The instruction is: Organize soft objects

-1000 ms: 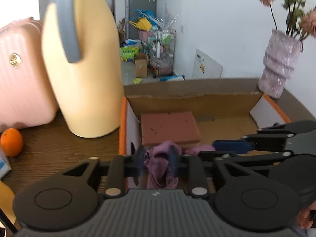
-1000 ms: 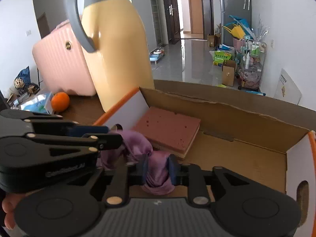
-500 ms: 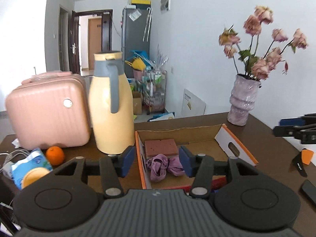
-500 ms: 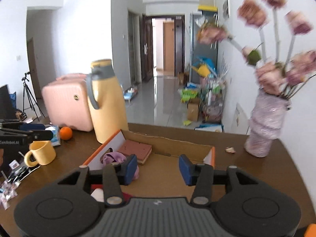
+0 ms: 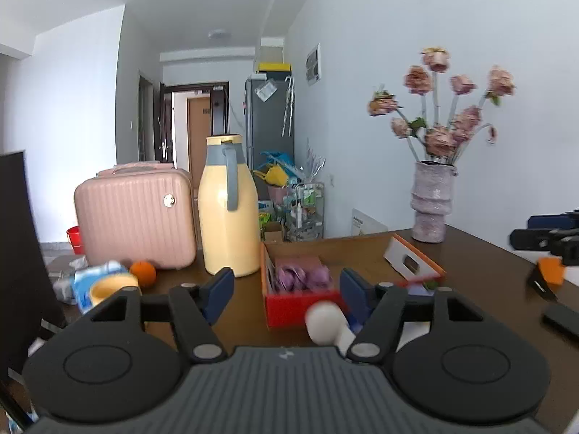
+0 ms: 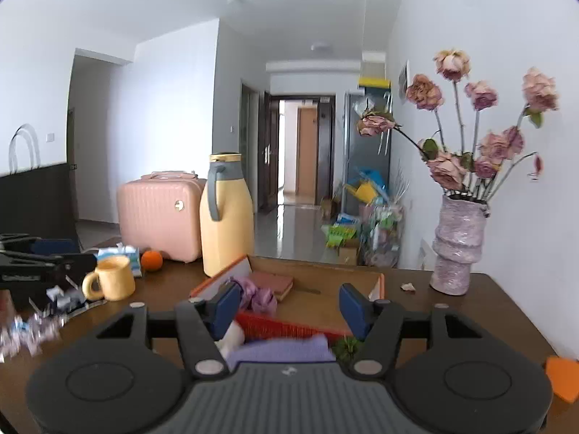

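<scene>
A cardboard box (image 5: 300, 307) with orange and red sides sits on the brown table. A purple cloth (image 5: 302, 276) lies inside it beside a reddish sponge block (image 6: 275, 282); the cloth (image 6: 258, 294) also shows in the right wrist view. My left gripper (image 5: 287, 289) is open and empty, held back from the box. My right gripper (image 6: 289, 305) is open and empty, also back from the box (image 6: 318, 303). A lilac cloth (image 6: 286, 349) and a white soft object (image 5: 325, 322) lie on the table in front of the box.
A yellow jug (image 5: 228, 209), pink case (image 5: 135, 217), orange (image 5: 143, 272) and yellow mug (image 6: 112, 278) stand left of the box. A flower vase (image 6: 457, 249) stands at the right. Dark and orange items (image 5: 550, 275) lie at the table's right.
Both grippers let go of the purple cloth in the box, opened, and pulled back and up away from it. The cloth stays in the box.
</scene>
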### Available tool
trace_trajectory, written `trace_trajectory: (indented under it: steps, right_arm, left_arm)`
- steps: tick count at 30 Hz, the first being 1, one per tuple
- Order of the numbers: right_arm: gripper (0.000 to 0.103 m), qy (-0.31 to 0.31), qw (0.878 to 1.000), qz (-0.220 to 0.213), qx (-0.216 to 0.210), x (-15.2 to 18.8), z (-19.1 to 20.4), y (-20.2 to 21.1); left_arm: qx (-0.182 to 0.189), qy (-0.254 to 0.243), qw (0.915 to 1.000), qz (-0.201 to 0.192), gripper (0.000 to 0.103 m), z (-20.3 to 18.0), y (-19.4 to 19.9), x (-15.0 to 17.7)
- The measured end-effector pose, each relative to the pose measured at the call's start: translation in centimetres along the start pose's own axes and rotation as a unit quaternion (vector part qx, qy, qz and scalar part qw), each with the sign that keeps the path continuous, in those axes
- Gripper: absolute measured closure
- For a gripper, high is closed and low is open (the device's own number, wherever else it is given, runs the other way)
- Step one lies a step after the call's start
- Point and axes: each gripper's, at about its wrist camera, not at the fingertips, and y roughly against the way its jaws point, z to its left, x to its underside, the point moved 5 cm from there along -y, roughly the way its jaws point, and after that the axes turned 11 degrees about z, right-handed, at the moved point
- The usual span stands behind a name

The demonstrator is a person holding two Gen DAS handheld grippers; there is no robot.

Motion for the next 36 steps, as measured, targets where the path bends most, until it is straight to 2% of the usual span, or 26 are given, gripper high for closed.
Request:
trace_trajectory:
  steps: [5, 7, 9, 12, 15, 17, 22, 25, 27, 30, 34, 36]
  right_arm:
    - [0.038, -0.003, 1.0, -0.015, -0.012, 7.9, 2.4, 3.2]
    - [0.029, -0.016, 0.999, -0.028, -0.017, 10.3, 3.1, 4.4]
    - [0.027, -0.032, 0.999, -0.032, -0.007, 12.7, 3.7, 5.6]
    - [0.027, -0.063, 0.998, -0.025, 0.003, 15.1, 3.9, 6.8]
    - [0.027, -0.093, 0.995, -0.013, -0.029, 16.3, 3.9, 7.3]
    - [0.027, -0.088, 0.996, -0.012, -0.029, 16.5, 4.0, 7.4]
    - [0.027, -0.085, 0.996, -0.007, -0.027, 16.5, 4.0, 6.6]
    - [0.028, -0.087, 0.996, 0.008, -0.026, 16.5, 3.9, 5.2]
    - [0.028, -0.089, 0.996, 0.015, -0.026, 16.5, 3.8, 4.3]
    - [0.028, -0.094, 0.995, 0.027, -0.025, 16.4, 3.5, 3.0]
    - [0.028, -0.094, 0.995, 0.037, -0.027, 16.1, 3.1, 1.3]
    - [0.028, -0.093, 0.994, 0.041, -0.027, 15.9, 3.0, 0.5]
  left_arm:
    - [-0.001, 0.015, 0.9995, -0.028, 0.024, -1.7, 5.1, 7.2]
    - [0.001, 0.03, 0.9989, -0.037, 0.022, -2.3, 7.1, 9.7]
    - [0.005, 0.034, 0.9985, -0.043, 0.021, -2.6, 8.6, 11.7]
    - [0.012, 0.031, 0.9987, -0.038, 0.021, -3.0, 10.0, 14.0]
    - [0.016, 0.023, 0.9993, -0.027, 0.021, -3.4, 10.6, 15.1]
    - [0.015, 0.023, 0.9994, -0.022, 0.021, -3.5, 10.5, 15.3]
    - [0.01, 0.025, 0.9996, -0.006, 0.021, -3.5, 9.2, 15.3]
    - [0.031, 0.024, 0.9991, 0.014, 0.024, -3.8, 7.6, 15.4]
    - [0.052, 0.03, 0.9974, 0.04, 0.03, -4.3, 5.6, 15.5]
    - [0.058, 0.027, 0.996, 0.063, 0.034, -5.3, 1.7, 15.3]
    - [0.054, 0.036, 0.9937, 0.092, 0.035, -6.2, -3.8, 14.7]
    - [0.056, 0.049, 0.9923, 0.1, 0.03, -6.3, -6.0, 14.3]
